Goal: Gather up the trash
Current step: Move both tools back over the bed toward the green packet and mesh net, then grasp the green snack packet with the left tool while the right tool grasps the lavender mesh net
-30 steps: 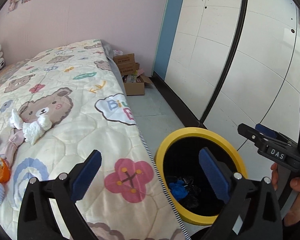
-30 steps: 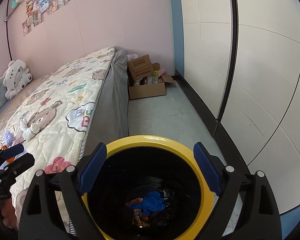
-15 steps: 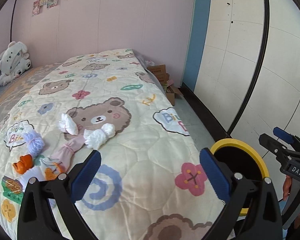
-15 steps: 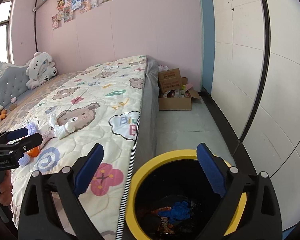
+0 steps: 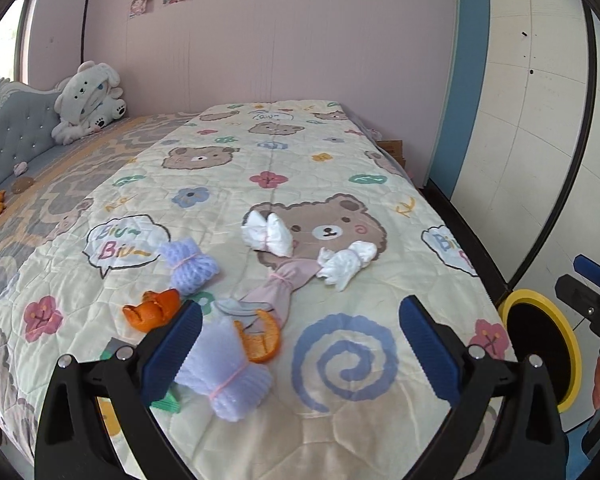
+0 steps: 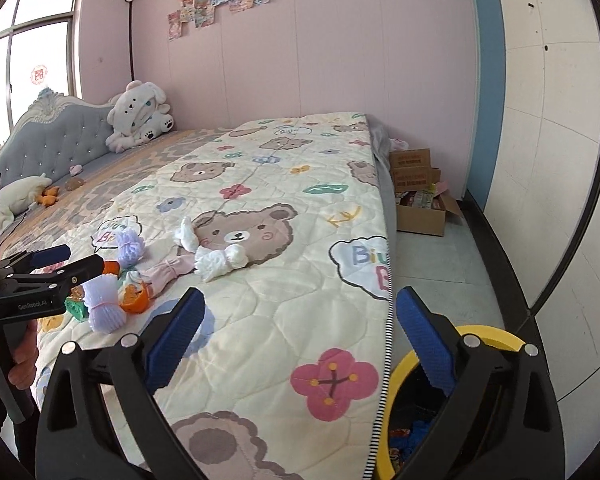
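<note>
Trash lies on the bear-print quilt (image 5: 352, 428): purple foam nets (image 5: 228, 380) (image 5: 192, 266), orange peels (image 5: 262, 340) (image 5: 152, 310), white foam nets (image 5: 268, 234) (image 5: 346, 262) and a pink net (image 5: 284, 284). My left gripper (image 5: 300, 340) hangs open over the near pile, holding nothing. My right gripper (image 6: 300, 320) is open and empty above the quilt's edge (image 6: 280, 312), with the yellow-rimmed black bin (image 6: 496, 336) beneath its right finger. The bin (image 5: 570, 356) has scraps inside. The right wrist view shows the left gripper (image 6: 82, 258) beside the purple net (image 6: 104, 304) and peel (image 6: 134, 298).
A green wrapper (image 5: 164, 404) lies partly hidden under my left finger. A white plush toy (image 6: 140, 116) sits against the grey headboard (image 6: 60, 140). Cardboard boxes (image 6: 416, 196) stand on the floor past the bed. White wardrobe doors (image 6: 560, 160) line the right side.
Both views have swung left from the bin onto the bed. The bin has slid to the right edge and the trash pile has come into view. Both grippers stay open.
</note>
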{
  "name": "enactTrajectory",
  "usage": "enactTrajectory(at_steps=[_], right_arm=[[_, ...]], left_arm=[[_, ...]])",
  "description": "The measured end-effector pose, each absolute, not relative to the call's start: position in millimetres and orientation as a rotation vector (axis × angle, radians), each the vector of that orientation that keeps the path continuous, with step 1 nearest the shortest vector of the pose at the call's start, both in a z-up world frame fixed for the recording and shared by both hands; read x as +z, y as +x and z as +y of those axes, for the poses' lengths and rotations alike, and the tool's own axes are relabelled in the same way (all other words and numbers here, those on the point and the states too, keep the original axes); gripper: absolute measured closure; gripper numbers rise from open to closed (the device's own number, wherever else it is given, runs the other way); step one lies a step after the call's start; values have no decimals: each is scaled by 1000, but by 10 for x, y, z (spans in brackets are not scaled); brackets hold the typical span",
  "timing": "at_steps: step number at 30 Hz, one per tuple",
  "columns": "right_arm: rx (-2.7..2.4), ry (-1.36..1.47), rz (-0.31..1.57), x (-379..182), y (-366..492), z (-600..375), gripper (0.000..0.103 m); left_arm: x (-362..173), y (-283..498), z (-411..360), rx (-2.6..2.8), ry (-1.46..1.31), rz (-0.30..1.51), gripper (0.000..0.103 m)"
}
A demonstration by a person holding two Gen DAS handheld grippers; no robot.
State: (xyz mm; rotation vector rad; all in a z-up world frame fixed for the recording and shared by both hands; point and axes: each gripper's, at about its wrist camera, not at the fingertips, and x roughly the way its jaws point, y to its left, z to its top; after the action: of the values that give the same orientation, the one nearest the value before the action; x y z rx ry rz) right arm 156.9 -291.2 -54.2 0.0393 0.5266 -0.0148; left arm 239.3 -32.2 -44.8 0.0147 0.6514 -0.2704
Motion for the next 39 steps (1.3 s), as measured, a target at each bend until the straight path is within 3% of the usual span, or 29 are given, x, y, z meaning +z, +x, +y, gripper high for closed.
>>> enactTrajectory(at_steps=[17,34,39], right_arm=[[173,-31,599,-817,1973,-1859,11],[332,-91,713,-1322,2364,-1042,11],[361,-99,744,-1459,2489,-907,11]], left_arm=[[-929,2579,778,-81,-41,733,8],[-1345,2709,1151,-101,-208,810,8],[-1408,2754,1160,-137,-246,809,28]])
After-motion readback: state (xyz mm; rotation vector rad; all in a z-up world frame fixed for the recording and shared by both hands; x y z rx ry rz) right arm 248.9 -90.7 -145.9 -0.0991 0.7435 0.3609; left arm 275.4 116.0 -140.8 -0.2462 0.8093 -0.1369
